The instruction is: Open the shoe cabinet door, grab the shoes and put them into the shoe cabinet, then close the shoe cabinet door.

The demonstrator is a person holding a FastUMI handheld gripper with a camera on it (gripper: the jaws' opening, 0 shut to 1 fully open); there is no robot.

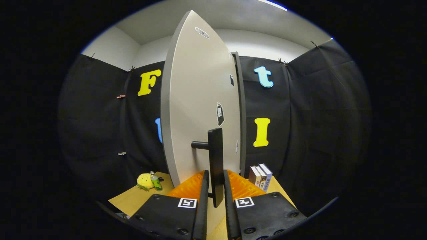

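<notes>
Your tongs (215,186) are clamped on the black bar handle (216,163) of the grey shoe cabinet door (196,110), which stands ajar just ahead. Keep both fingers square on the bar and follow the hinge's arc, never pulling straight.

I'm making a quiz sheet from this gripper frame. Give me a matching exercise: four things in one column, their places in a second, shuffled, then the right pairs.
Things:
1. black door handle
2. books
3. yellow plush toy
4. green bottle

Places:
A. upright, beyond the right finger
B. left of the cabinet door, furthest out
C. between the gripper fingers
D. beside the plush toy, on its door side

Pairs: 1-C, 2-A, 3-B, 4-D
</notes>
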